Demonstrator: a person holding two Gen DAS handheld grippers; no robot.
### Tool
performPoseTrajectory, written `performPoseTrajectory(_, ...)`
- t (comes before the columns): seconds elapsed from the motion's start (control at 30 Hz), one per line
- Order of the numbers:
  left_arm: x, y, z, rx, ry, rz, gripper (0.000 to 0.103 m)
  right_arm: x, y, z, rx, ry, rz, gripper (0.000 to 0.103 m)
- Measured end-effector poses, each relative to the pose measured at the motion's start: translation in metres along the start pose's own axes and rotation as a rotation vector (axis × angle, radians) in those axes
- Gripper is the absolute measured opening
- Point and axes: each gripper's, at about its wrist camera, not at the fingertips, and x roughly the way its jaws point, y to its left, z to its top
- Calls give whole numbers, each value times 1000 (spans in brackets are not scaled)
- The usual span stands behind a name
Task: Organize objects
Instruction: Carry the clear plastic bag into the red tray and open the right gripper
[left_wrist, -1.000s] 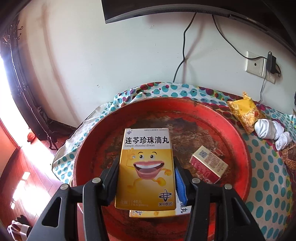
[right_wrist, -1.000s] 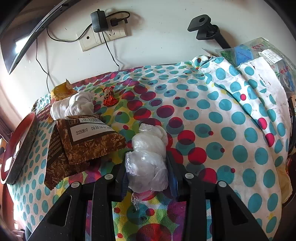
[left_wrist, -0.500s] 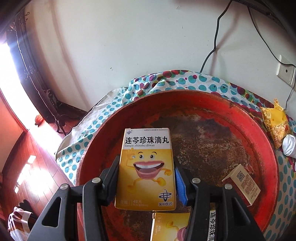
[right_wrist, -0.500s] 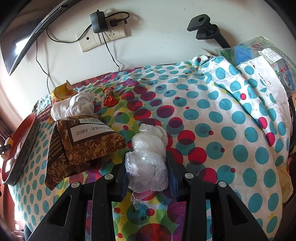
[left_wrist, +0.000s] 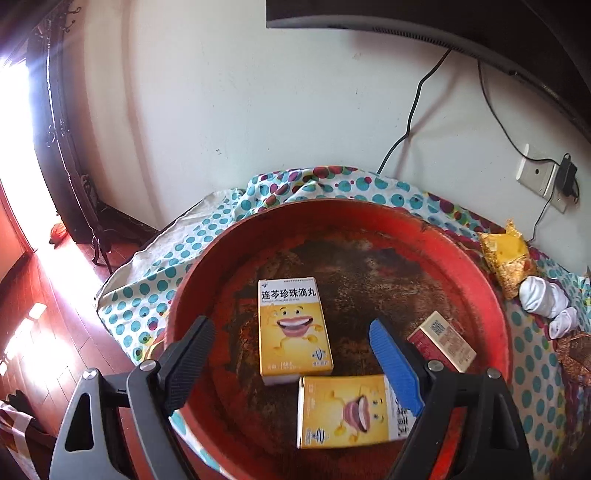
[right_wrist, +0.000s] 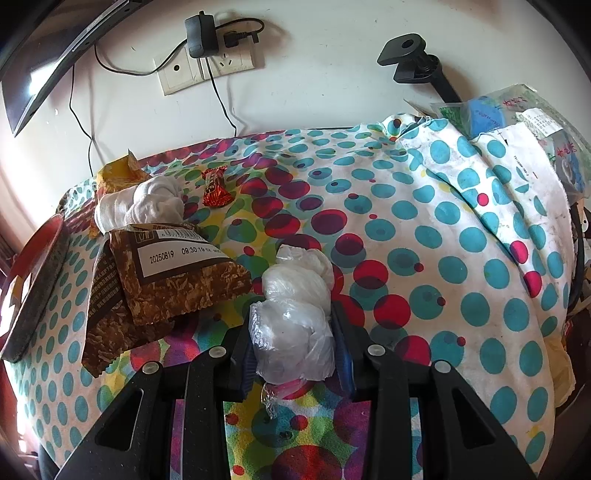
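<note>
Left wrist view: the left gripper (left_wrist: 291, 354) had let go! Its jaws stood wide, and the yellow box (left_wrist: 293, 326) it clamped a moment earlier lay flat in the red tray (left_wrist: 480, 280), straight ahead between the fingers and touching neither. A second yellow box (left_wrist: 347, 410) lay nearer, by the blue finger, and a red box (left_wrist: 441, 341) sat beyond that finger to the right. By my read, that was one more item filed. Past the tray ran the dotted cloth (left_wrist: 162, 288), a white wall, and wood floor off to the left.

Right wrist view: no change here. The right gripper (right_wrist: 293, 343) still pinched the plastic bag (right_wrist: 295, 314), held narrow, low over the cloth. Brown snack packs (right_wrist: 170, 273) lay ahead-left; the tray's rim showed far left. That bag looked next for sorting.
</note>
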Motion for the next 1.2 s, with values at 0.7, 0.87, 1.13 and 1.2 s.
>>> performPoseTrajectory(0.7, -70, 4, -93, -54, -86, 5, 88, -49, 72, 57, -92, -141, 12, 29)
performPoseTrajectory(0.87, -71, 9, -93, -77, -85, 9, 88, -56, 151, 77, -196, -163, 89, 29)
performPoseTrajectory(1.13, -80, 22, -94, -107, -113, 31, 88, -44, 298, 54, -428, -135, 201, 29)
performPoseTrajectory(1.2, -75, 28, -94, -125, -100, 34, 88, -41, 331, 40, -497, -130, 218, 29)
